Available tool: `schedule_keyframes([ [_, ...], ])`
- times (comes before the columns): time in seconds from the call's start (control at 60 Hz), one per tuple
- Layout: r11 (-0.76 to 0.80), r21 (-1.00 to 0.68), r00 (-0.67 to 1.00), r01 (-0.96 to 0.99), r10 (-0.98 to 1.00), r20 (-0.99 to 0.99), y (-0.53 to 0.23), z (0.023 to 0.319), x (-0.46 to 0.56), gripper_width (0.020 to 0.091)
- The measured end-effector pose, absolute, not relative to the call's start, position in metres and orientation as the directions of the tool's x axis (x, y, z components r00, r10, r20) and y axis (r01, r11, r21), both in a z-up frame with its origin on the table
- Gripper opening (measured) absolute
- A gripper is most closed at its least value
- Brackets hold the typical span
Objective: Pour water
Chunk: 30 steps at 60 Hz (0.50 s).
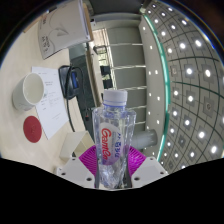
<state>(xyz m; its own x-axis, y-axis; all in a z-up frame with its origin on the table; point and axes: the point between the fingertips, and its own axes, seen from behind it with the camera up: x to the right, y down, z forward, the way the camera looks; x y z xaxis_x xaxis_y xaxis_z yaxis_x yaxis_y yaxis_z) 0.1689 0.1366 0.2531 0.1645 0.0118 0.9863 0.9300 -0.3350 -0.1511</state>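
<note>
Plastic bottle (112,140), upright in claw (112,168)

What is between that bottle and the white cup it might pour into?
Nothing visible. The bottle stands between the gripper fingers; the white cup sits beyond on the table, with bare tabletop between.

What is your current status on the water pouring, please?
Gripper shut on water bottle, cap on, lifted. White cup beyond on table. Nothing between them.

Your gripper (111,158) is raised and tilted, its two pink-padded fingers (131,153) pressed against either side of a bottle (112,135).
</note>
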Motion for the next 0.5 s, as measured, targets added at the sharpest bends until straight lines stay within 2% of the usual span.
schedule_keyframes([
  [0.167, -0.253, 0.201, -0.188, 0.946, 0.076, 0.979, 0.166, 0.231, 0.132, 0.0361],
  [0.333, -0.17, 0.487, -0.478, 0.857, 0.088, 0.874, 0.182, 0.214, 0.105, 0.036],
  [0.5, -0.108, 0.571, -0.563, 0.814, 0.097, 0.821, 0.187, 0.195, 0.095, 0.0361],
])
